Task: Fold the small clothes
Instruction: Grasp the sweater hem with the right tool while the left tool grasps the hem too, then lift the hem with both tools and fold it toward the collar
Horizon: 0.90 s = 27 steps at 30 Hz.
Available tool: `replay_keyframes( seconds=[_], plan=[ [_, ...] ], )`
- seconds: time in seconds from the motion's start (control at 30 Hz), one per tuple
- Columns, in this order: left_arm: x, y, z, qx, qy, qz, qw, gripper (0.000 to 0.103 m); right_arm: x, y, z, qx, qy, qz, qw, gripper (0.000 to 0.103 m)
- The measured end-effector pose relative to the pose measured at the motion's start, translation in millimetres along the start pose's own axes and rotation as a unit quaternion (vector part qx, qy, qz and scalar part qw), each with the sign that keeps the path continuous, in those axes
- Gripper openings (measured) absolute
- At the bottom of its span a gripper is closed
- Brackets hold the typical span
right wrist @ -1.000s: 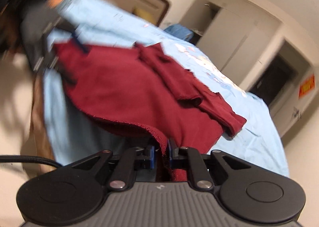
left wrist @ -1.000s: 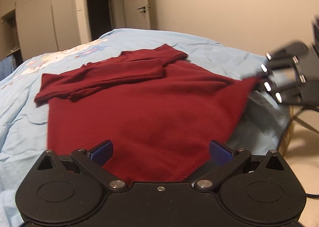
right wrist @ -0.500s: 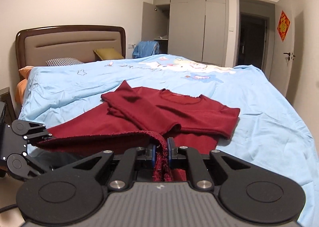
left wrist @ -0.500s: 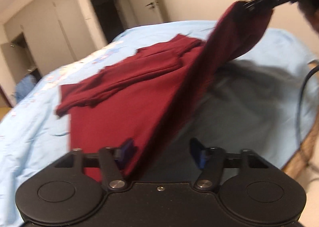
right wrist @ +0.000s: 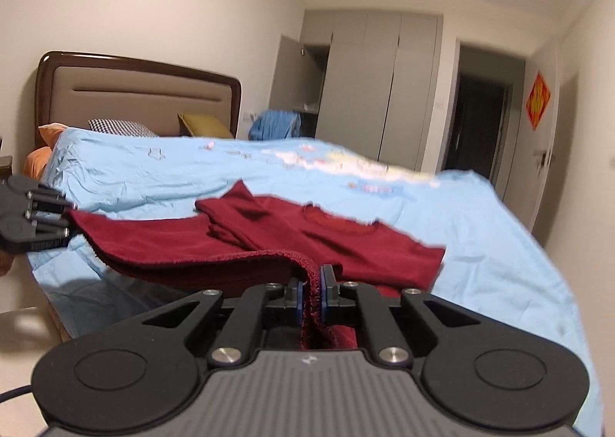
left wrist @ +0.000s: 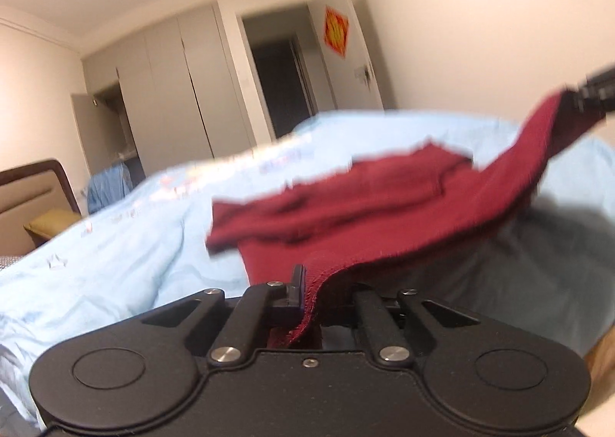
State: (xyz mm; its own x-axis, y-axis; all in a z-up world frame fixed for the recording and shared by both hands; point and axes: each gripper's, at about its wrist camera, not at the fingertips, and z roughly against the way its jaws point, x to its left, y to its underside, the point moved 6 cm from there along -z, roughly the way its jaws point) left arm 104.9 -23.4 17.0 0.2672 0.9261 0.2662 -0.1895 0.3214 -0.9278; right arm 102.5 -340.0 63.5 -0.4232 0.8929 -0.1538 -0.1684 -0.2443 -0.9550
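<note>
- on my far left sits the headboard (right wrist: 138, 91), with an orange pillow (right wrist: 50, 131), a checked pillow (right wrist: 123, 126) and a mustard cushion (right wrist: 203, 125) in front of it.
- my left gripper (left wrist: 311, 293) has its fingers together, clamped on one hem corner of the red sweater (right wrist: 346, 241); in the right wrist view that gripper (right wrist: 67, 218) shows at the left edge, gripping the cloth just off the bed's near side.
- the hem hangs raised between my two grippers, above the light blue bedspread (right wrist: 499, 245), casting a shadow on it.
- the rest of the sweater lies on the bed, its sleeves folded across the chest near the collar.
- my right gripper (right wrist: 310, 293) has its blue-padded fingers pressed together on the other hem corner, the knit edge pinched between them.
- behind the bed, a blue garment (right wrist: 275, 125) is heaped by the open grey wardrobe (right wrist: 380, 91).
- further right are a dark doorway (right wrist: 476, 129) and a red decoration (right wrist: 538, 100) on the door.
</note>
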Motion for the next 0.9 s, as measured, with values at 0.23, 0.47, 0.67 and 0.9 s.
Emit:
replay_keyframes(
  seconds=[0.23,0.47,0.67,0.9],
  plan=[
    [12.7,-42.8,37.6,-0.052,0.011,0.046,0.9975,0.004,17.1,-24.1,43.8,-0.042,0.013,0.034,0.998,0.007],
    [24.5,-69.4,94.6,-0.025,0.068,0.047,0.9962,0.004,12.6,-42.7,88.2,-0.024,-0.016,-0.004,1.0,0.007],
    [36.6,-97.6,84.4,0.001,0.113,0.046,0.9926,0.004,-2.9,-56.7,73.2,-0.003,-0.018,-0.007,1.0,0.008],
    [63.9,-138.2,-3.5,0.077,0.114,0.046,0.9894,0.005,-40.3,-91.2,-9.7,0.026,-0.018,0.038,0.999,0.009]
  ],
)
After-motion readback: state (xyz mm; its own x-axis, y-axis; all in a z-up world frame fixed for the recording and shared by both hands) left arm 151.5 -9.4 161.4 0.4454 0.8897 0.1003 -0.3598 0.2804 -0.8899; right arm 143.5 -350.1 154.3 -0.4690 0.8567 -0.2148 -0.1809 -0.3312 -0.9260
